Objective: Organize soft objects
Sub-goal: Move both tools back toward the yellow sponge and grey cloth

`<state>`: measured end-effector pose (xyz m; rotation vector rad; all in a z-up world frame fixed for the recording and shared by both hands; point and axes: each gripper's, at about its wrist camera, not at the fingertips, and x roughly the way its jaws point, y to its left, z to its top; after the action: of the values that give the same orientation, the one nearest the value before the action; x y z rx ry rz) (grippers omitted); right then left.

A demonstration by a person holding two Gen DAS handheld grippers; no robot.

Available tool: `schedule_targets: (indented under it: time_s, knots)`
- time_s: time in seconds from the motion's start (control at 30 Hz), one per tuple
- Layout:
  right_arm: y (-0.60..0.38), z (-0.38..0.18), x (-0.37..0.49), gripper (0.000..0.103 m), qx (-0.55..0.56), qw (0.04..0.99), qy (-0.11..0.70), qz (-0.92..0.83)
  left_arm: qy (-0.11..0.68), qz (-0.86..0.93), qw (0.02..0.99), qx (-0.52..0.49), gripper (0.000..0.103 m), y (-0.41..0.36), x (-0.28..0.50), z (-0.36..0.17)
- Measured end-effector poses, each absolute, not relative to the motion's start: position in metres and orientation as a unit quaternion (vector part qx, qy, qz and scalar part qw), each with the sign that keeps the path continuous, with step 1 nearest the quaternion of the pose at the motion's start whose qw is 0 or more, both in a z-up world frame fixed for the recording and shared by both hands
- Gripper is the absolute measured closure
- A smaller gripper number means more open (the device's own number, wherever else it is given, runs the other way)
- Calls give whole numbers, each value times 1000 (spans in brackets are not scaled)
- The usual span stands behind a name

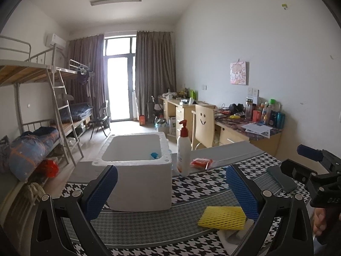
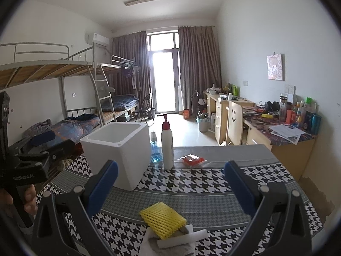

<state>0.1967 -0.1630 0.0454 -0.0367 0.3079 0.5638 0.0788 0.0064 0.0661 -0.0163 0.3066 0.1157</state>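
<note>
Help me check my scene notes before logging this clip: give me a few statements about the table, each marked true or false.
1. The yellow foam net lies on the table, not held by either gripper. True.
2. The white foam box has a lid on it. False: it is open on top.
3. The pump bottle stands upright beside the box. True.
4. The left gripper is clamped on the foam net. False: its fingers are spread apart with nothing between them.
5. The red packet lies inside the box. False: it lies on the table, right of the bottle.
</note>
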Motion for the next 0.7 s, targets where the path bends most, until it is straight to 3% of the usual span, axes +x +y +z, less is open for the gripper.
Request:
schedule_targets:
  time_s: [0.7]
  knots:
    - [-189, 27, 195, 2, -12, 954, 155, 258, 168, 7, 986, -4, 1, -20, 82, 35]
